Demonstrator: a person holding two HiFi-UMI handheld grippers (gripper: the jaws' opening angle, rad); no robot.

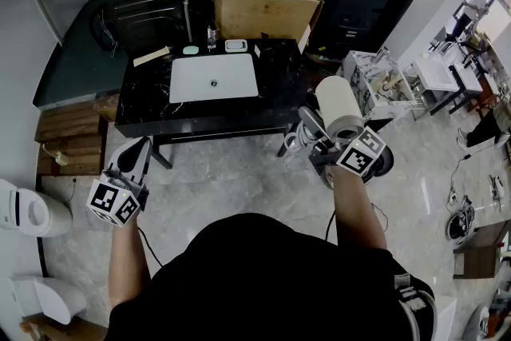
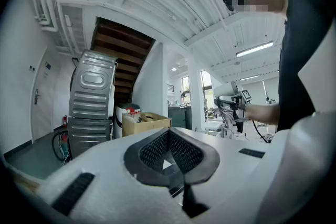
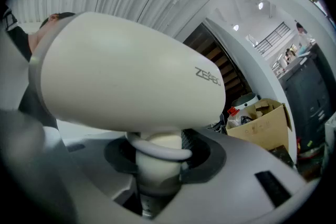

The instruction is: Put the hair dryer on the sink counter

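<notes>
**A:** Entry one, right claw?

**B:** The right claw is clamped on the handle of a cream-white plastic hair dryer. The broad barrel lies crosswise above the jaws. A pale loop of cord rings the handle at the pads. In the head view the same claw holds the hair dryer up over the grey tiled floor. Coiled grey cord hangs just beside it.

**A:** Entry two, left claw?

**B:** The left claw has its jaws closed together with nothing between them. In the head view it is held well apart from the right claw, level, also over the floor.

**A:** Entry three, the furniture?

**B:** A black marble-topped desk stands ahead of both claws, nearer the right claw's left side. A white rectangular basin is sunk in its middle. The hair dryer is off the desk, near its front right corner, and does not touch it.

**A:** Entry four, sundries?

**B:** A white soap dish and a small clear bottle stand at the desk's far edge. Beyond that is an open brown cardboard box. A ribbed grey metal cabinet stands ahead of the left claw.
</notes>
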